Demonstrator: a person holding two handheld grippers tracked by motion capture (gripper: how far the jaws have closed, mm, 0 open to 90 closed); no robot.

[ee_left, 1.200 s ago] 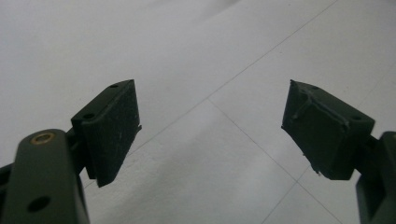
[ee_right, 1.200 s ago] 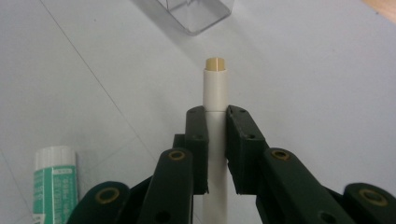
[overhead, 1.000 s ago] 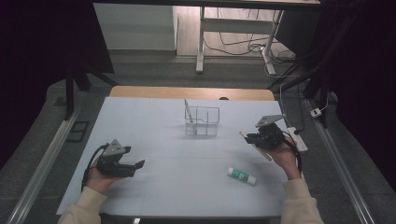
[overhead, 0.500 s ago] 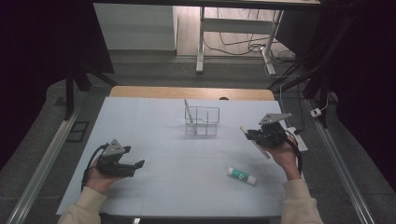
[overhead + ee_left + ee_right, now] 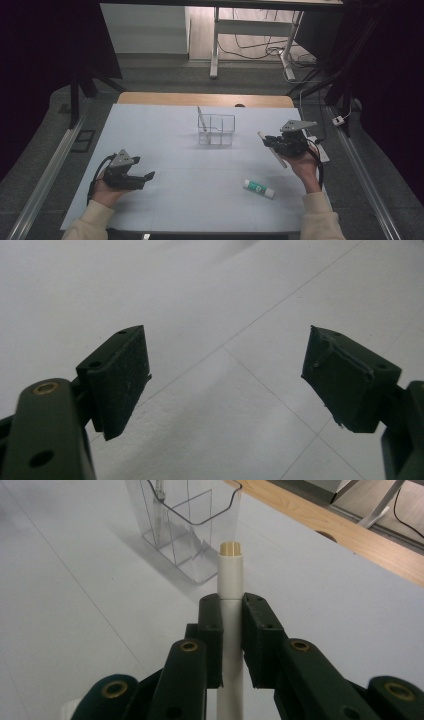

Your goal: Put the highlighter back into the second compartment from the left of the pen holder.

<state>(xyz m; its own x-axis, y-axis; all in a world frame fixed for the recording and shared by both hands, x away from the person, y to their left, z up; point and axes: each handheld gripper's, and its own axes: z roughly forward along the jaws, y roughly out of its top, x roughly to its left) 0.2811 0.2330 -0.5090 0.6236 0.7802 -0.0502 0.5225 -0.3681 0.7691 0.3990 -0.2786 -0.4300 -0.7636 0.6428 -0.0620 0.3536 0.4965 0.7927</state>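
Note:
My right gripper [image 5: 270, 143] is shut on a white pen [image 5: 231, 580], held lengthwise between the jaws with its tan end pointing ahead; the same pen [image 5: 272, 150] is lifted off the table at the right. A clear plastic organizer [image 5: 216, 129] with compartments stands at the middle of the white table top [image 5: 165, 150], and a thin stick leans in its left compartment. In the right gripper view the organizer [image 5: 187, 530] lies ahead of the pen tip. My left gripper [image 5: 145, 177] rests low at the front left, jaws wide apart over bare table, nothing between its pads [image 5: 122, 380].
A white glue stick with a green label [image 5: 259, 188] lies on the table at the front right, near the right forearm. A wooden strip [image 5: 205, 99] runs along the table's far edge. Metal rails flank both sides; desk legs and cables stand on the floor beyond.
The right gripper with the pen has risen slightly and shifted a little toward the organizer. The left gripper has stayed where it was.

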